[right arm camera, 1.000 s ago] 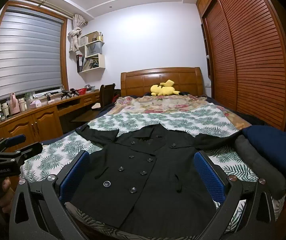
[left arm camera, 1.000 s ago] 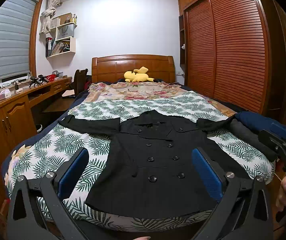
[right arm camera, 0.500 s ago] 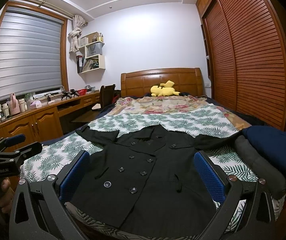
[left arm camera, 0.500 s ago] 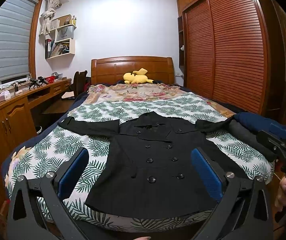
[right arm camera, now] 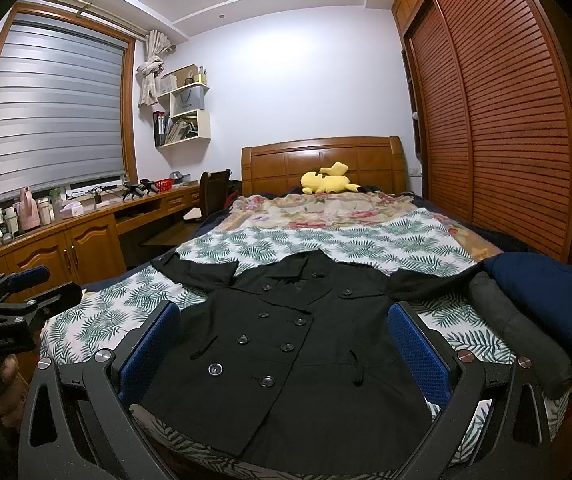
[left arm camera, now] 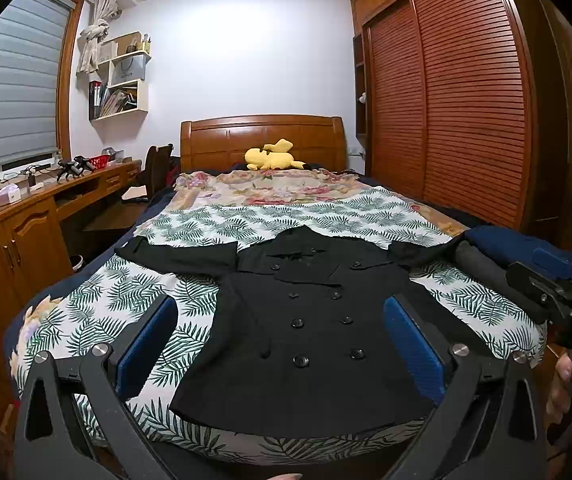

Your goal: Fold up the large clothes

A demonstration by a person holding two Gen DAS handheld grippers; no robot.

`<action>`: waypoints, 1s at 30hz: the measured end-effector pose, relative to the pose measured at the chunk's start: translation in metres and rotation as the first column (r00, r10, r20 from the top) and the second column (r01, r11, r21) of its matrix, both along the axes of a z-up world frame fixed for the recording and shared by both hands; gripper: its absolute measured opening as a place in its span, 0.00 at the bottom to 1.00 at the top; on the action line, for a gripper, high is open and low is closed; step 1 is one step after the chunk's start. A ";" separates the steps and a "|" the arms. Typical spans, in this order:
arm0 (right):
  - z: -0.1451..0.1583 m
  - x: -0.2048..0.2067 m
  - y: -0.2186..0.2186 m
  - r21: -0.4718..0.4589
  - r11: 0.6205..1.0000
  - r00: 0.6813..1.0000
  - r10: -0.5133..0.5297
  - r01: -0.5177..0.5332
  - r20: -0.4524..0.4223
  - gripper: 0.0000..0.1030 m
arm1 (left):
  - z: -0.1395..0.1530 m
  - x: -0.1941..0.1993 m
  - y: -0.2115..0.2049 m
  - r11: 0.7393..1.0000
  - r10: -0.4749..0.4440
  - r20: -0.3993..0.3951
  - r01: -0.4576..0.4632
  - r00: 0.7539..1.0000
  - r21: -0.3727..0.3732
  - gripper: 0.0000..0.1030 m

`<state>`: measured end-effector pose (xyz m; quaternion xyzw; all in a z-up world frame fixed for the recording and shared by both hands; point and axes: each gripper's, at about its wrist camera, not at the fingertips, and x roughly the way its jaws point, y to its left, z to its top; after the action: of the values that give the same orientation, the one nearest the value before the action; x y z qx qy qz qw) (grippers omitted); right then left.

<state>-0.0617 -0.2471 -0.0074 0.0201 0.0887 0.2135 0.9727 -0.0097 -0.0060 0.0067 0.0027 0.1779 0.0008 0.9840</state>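
Black coat spread flat, buttoned, on leaf-print sheet, hem at the bed's near edge, sleeves outstretched. Left gripper and right gripper both spread wide, empty, above the hem. Folded clothes against right sleeve.

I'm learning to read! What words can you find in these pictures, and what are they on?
"DAS": white letters on the right gripper.
White label on the left gripper: too blurred to read.
Print on the shelf bag: too small to read.
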 end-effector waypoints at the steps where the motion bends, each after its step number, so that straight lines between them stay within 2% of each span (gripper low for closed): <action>1: 0.000 0.000 0.000 0.000 1.000 1.000 0.000 0.000 0.000 1.00 | 0.001 0.000 -0.001 1.000 0.000 0.001 0.000 1.000 0.000 1.00; 30: 0.002 0.000 0.000 0.002 1.000 1.000 0.000 0.000 0.001 1.00 | 0.003 -0.003 -0.003 1.000 -0.010 0.006 0.010 1.000 -0.002 1.00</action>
<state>-0.0618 -0.2474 -0.0058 0.0209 0.0881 0.2133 0.9728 -0.0124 -0.0094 0.0097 0.0027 0.1750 -0.0040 0.9846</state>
